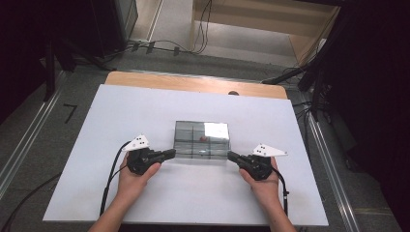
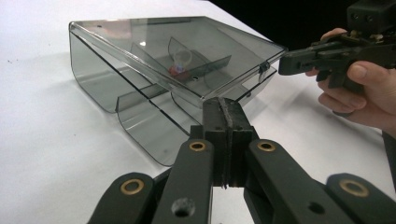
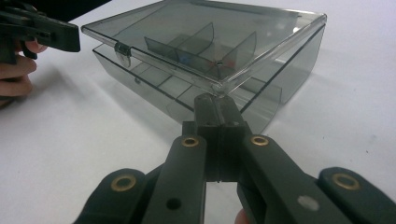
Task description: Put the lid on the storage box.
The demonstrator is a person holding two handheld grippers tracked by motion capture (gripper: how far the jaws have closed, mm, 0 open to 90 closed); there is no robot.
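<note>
Both forearms reach in from the near edge, hands angled inward. The left tool (image 1: 170,153) and right tool (image 1: 232,156), each with jaws pressed together and holding nothing, point at the front corners of a smoky clear compartment box (image 1: 201,139). The box sits mid-worktop (image 1: 121,116), white-covered, with grey floor and cables beyond.

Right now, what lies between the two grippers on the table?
The smoky clear plastic box, lid closed, lies between the left gripper and the right gripper; the high view shows this.
</note>
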